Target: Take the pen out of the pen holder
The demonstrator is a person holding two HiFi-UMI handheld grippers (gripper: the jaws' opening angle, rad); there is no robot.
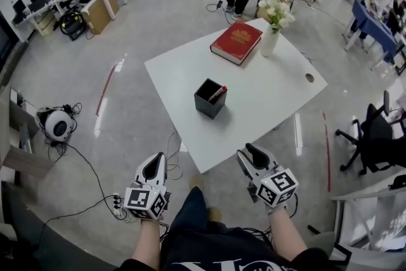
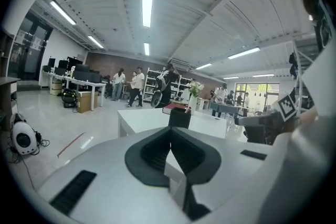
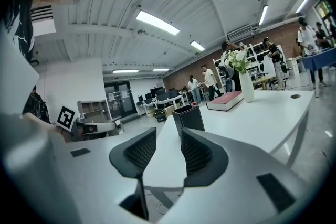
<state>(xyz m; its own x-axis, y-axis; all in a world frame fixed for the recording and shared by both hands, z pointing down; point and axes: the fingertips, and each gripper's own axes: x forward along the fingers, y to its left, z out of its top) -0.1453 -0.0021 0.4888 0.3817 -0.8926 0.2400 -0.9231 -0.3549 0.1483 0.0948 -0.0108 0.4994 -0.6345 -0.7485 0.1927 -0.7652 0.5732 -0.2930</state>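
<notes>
A black square pen holder (image 1: 210,98) stands near the middle of the white table (image 1: 273,98), and a red pen (image 1: 217,94) leans inside it. Both grippers hover off the table's near corner, well short of the holder. My left gripper (image 1: 154,166) is to the left of that corner, its pads touching and nothing between them. My right gripper (image 1: 252,154) is just in front of the table edge with a gap between its fingers. The left gripper view shows the holder (image 2: 179,118) beyond the left gripper (image 2: 171,131). In the right gripper view the holder (image 3: 189,118) stands past the right gripper (image 3: 169,139).
A red book (image 1: 236,42) and a white vase of flowers (image 1: 270,38) sit at the table's far end. A black office chair (image 1: 374,136) stands to the right. A white round device with cables (image 1: 57,125) lies on the floor at left. People stand at the room's far side.
</notes>
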